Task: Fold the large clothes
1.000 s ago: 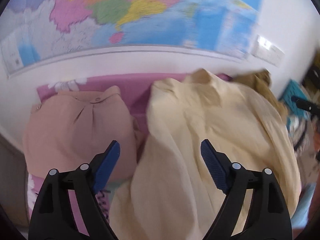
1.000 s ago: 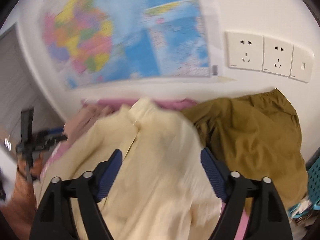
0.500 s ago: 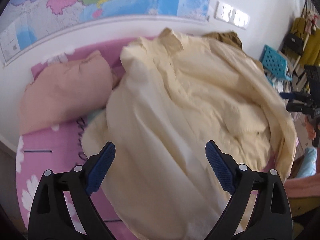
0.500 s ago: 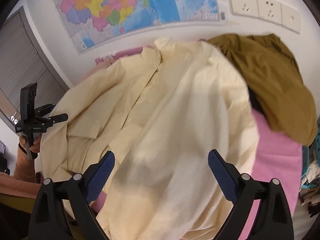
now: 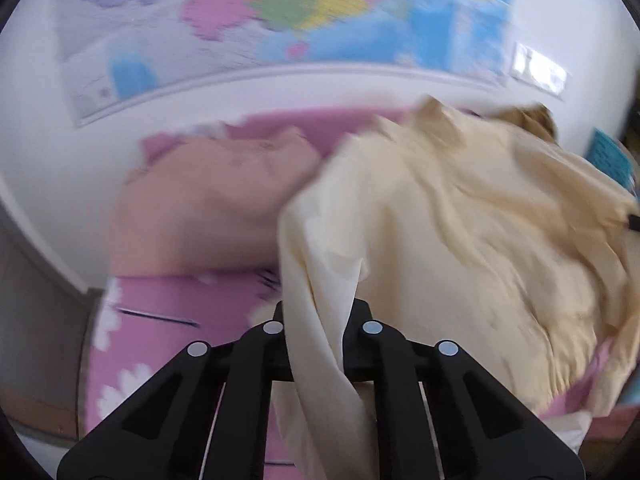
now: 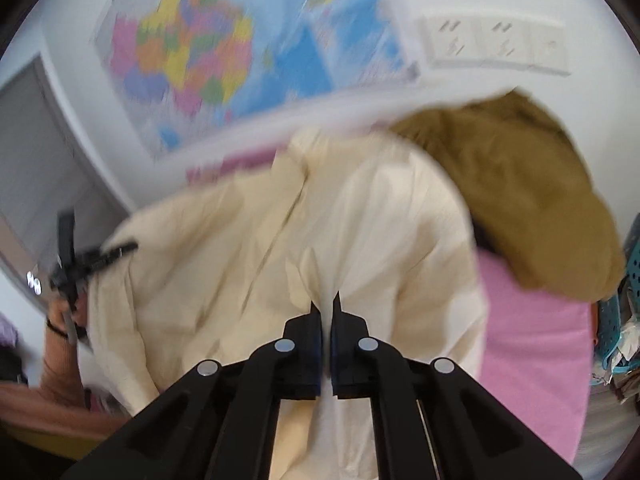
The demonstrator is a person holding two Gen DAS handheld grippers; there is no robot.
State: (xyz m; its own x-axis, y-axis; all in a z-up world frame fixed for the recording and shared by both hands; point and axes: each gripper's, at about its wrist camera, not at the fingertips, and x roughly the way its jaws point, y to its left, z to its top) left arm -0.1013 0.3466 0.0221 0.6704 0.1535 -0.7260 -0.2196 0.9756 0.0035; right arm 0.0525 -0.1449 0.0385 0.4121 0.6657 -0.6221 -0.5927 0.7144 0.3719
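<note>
While both grippers pinch the large cream cotton shirt [image 6: 360,220], it lies unfolded on the pink flowered table cover [image 5: 160,300]. Left gripper [image 5: 320,312] and right gripper [image 6: 325,308] are clamped on fabric. Folding appears barely begun. Wall map [image 5: 320,12] at 12 o'clock: text blurred, unreadable.

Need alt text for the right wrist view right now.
The right gripper is shut on a pinch of the cream shirt, spread over a pink sheet. An olive-brown garment lies right, beneath a blurred wall map.
</note>
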